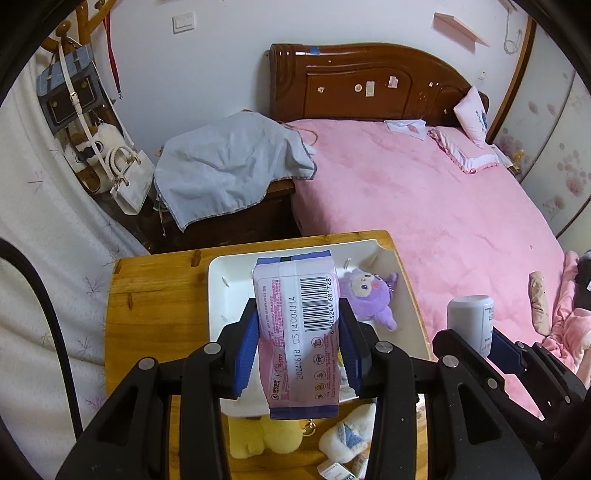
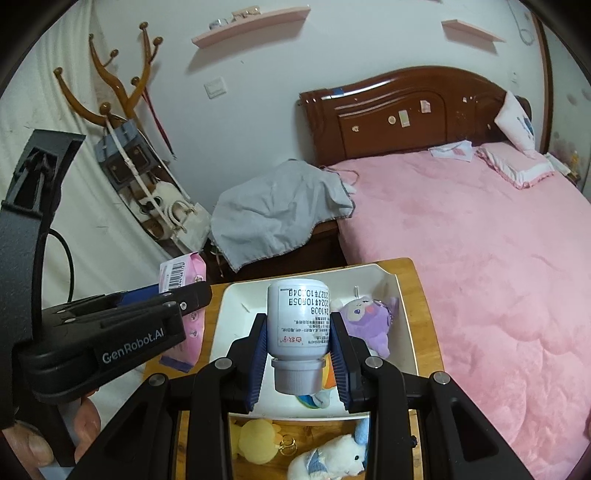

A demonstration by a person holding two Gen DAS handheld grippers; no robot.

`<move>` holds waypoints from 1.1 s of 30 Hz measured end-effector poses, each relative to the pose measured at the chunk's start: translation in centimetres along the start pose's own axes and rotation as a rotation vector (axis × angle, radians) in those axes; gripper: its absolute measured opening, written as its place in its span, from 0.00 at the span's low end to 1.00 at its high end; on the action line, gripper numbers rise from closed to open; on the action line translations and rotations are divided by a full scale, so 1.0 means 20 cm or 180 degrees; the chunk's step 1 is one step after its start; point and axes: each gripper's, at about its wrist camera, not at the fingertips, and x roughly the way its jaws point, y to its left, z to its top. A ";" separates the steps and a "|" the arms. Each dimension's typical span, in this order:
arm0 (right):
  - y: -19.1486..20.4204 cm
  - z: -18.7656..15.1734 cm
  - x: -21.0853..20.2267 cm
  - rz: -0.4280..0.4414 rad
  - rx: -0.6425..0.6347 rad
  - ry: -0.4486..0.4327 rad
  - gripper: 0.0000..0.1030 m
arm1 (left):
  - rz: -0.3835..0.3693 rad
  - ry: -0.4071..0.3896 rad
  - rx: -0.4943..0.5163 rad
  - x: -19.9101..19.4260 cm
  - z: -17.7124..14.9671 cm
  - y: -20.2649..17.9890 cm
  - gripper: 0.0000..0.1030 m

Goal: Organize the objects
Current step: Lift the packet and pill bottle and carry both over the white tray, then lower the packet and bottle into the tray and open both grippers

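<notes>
The left hand-held gripper [image 1: 299, 350] clamps a pink plastic wipes packet [image 1: 297, 332] and the right hand-held gripper [image 2: 298, 363] grips a white plastic bottle [image 2: 297, 321], cap nearest, both above the white rectangular tray [image 2: 229, 317] on the wooden desk [image 1: 155, 288], where a purple plush doll [image 2: 364, 321] lies

A white wall [image 2: 258, 110] fills the top of the frame, with a light switch [image 2: 216, 87] and two pink shelves [image 2: 251, 26] mounted high. Upper left, a wooden coat rack [image 2: 122, 85] carries bags. Right half: a bed [image 2: 480, 258] under a pink blanket, dark carved headboard [image 2: 406, 110] behind. A grey cloth [image 2: 277, 214] drapes the nightstand at centre. White curtain [image 1: 44, 229] at far left.
</notes>
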 end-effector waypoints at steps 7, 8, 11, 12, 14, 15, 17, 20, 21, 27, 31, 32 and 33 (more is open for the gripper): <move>0.00 -0.04 0.18 -0.0160 0.0014 0.0268 0.31 | 0.0112 0.0175 0.0038 0.15 0.00 0.01 0.43; -0.01 -0.04 0.21 -0.0180 0.0023 0.0311 0.31 | 0.0145 0.0191 0.0059 0.17 0.00 0.01 0.43; -0.01 -0.06 0.26 -0.0238 0.0024 0.0392 0.31 | 0.0222 0.0240 0.0118 0.22 -0.02 0.00 0.43; -0.01 -0.07 0.27 -0.0258 0.0029 0.0422 0.31 | 0.0241 0.0259 0.0138 0.24 -0.02 -0.01 0.43; -0.01 -0.08 0.30 -0.0294 0.0041 0.0466 0.32 | 0.0286 0.0297 0.0162 0.26 -0.04 -0.01 0.44; -0.01 -0.09 0.31 -0.0301 0.0045 0.0482 0.33 | 0.0312 0.0310 0.0159 0.27 -0.04 -0.01 0.45; 0.01 -0.10 0.32 -0.0293 0.0032 0.0508 0.36 | 0.0372 0.0343 0.0149 0.28 -0.05 0.00 0.47; 0.02 -0.11 0.33 -0.0319 0.0019 0.0513 0.52 | 0.0382 0.0407 0.0096 0.30 -0.06 0.03 0.59; 0.02 -0.11 0.33 -0.0318 0.0020 0.0500 0.56 | 0.0394 0.0420 0.0075 0.30 -0.06 0.05 0.66; 0.03 -0.12 0.32 -0.0294 0.0035 0.0510 0.56 | 0.0504 0.0449 -0.0017 0.31 -0.09 0.11 0.86; 0.04 -0.13 0.31 -0.0299 0.0019 0.0499 0.56 | 0.0550 0.0406 -0.0083 0.28 -0.10 0.14 0.87; 0.05 -0.13 0.31 -0.0303 0.0019 0.0491 0.56 | 0.0551 0.0395 -0.0102 0.28 -0.10 0.15 0.87; 0.05 -0.13 0.30 -0.0301 0.0019 0.0482 0.56 | 0.0559 0.0386 -0.0077 0.27 -0.10 0.15 0.88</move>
